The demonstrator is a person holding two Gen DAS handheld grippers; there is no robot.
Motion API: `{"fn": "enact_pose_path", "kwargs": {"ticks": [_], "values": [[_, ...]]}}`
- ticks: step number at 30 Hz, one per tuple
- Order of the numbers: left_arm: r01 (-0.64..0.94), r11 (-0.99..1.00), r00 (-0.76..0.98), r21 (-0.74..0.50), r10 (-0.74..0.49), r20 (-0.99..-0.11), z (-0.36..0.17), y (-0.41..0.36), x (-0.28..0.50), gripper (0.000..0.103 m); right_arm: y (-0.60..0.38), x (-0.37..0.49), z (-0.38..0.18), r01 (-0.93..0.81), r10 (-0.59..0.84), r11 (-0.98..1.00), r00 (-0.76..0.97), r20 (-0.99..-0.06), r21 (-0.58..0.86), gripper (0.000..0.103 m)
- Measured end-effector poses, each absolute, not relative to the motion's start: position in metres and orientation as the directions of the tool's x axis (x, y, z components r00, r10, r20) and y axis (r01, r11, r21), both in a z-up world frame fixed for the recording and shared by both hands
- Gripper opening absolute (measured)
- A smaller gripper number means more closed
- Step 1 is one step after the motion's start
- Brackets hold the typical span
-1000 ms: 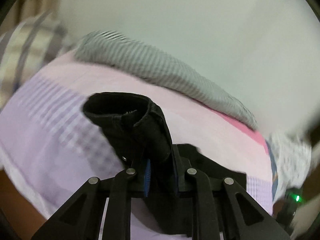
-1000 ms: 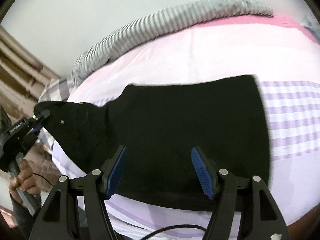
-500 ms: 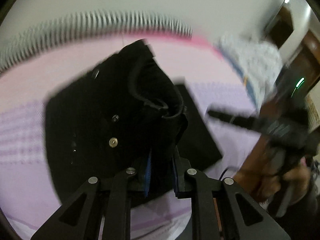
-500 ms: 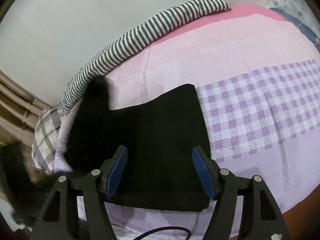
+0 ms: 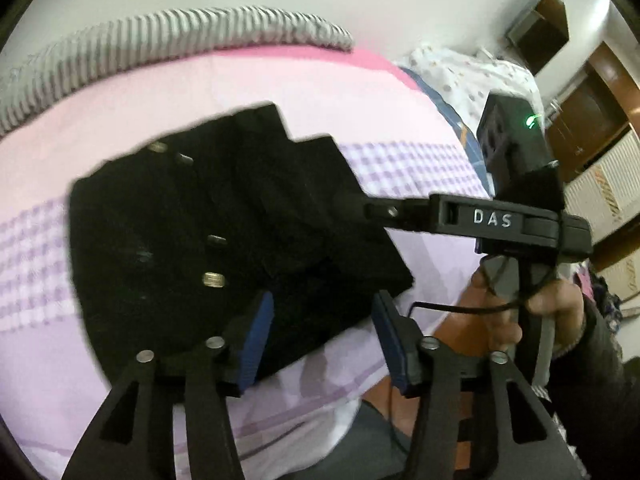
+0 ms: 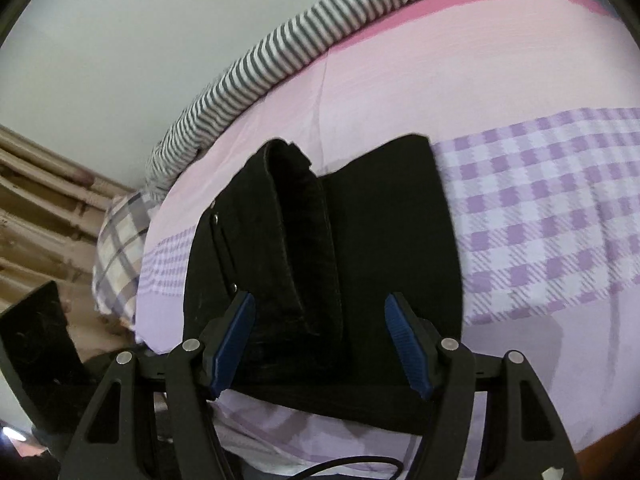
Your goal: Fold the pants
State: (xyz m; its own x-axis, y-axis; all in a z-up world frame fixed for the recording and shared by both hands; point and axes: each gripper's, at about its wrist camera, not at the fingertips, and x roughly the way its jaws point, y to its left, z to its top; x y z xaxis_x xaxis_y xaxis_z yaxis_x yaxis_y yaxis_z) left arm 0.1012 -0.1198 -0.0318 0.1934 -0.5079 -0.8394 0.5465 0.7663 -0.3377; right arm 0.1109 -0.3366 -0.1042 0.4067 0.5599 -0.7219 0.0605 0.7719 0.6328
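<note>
With both your left hand-held gripper (image 5: pixel 320 340) and right hand-held gripper (image 6: pixel 320 344) spread wide and holding nothing, the black pants (image 6: pixel 352 248) lie folded on the bed (image 6: pixel 400 92), where the raised waistband could flop open unless pressed.

The left tool (image 5: pixel 320 340) stands with its blue pads (image 5: pixel 256 340) spread wide and nothing between them; the right tool (image 6: pixel 320 346) is spread just as wide and likewise empty. From the left wrist, the right hand (image 5: pixel 536 312) shows below and right of that tool's tip, fingers wrapped round its grey handle.
</note>
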Motion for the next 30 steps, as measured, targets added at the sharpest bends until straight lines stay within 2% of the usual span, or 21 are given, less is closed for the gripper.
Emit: {"fn": "enact_pose_path", "kwargs": {"ticks": [6,11,20,22,23,25,27,30], "values": [[0.408,0.858,0.3,-0.313,-0.449,-0.841,-0.032,-0.06,0.13,0.055,-0.336,0.134,-0.122,0.041,0.634,0.727,0.34,-0.694,0.685,0.067],[0.32,0.9,0.311,-0.296,-0.395,-0.864,-0.053,-0.025,0.143,0.055,-0.333,0.151,-0.134,0.017,0.683,0.691,0.315,-0.659,0.723,0.067],[0.288,0.913,0.292,-0.289,-0.372,-0.881,-0.082,-0.02,0.153,0.056,-0.322,0.169,-0.14,-0.101,0.743,0.65,0.293,-0.602,0.753,0.065],[0.289,0.913,0.291,-0.289,-0.371,-0.882,-0.085,-0.021,0.155,0.057,-0.317,0.173,-0.145,-0.116,0.76,0.633,0.28,-0.586,0.766,0.057],[0.289,0.913,0.29,-0.289,-0.371,-0.882,-0.085,-0.022,0.155,0.057,-0.315,0.175,-0.149,-0.114,0.772,0.619,0.27,-0.576,0.777,0.047],[0.282,0.913,0.287,-0.294,-0.372,-0.883,-0.086,-0.022,0.155,0.058,-0.308,0.177,-0.153,-0.112,0.783,0.605,0.263,-0.564,0.788,0.04],[0.28,0.914,0.285,-0.292,-0.37,-0.884,-0.087,-0.023,0.157,0.059,-0.302,0.175,-0.152,-0.107,0.788,0.597,0.261,-0.557,0.795,0.026],[0.273,0.916,0.291,-0.295,-0.371,-0.882,-0.084,-0.022,0.159,0.059,-0.299,0.164,-0.139,-0.087,0.765,0.614,0.313,-0.563,0.785,0.016]]}}
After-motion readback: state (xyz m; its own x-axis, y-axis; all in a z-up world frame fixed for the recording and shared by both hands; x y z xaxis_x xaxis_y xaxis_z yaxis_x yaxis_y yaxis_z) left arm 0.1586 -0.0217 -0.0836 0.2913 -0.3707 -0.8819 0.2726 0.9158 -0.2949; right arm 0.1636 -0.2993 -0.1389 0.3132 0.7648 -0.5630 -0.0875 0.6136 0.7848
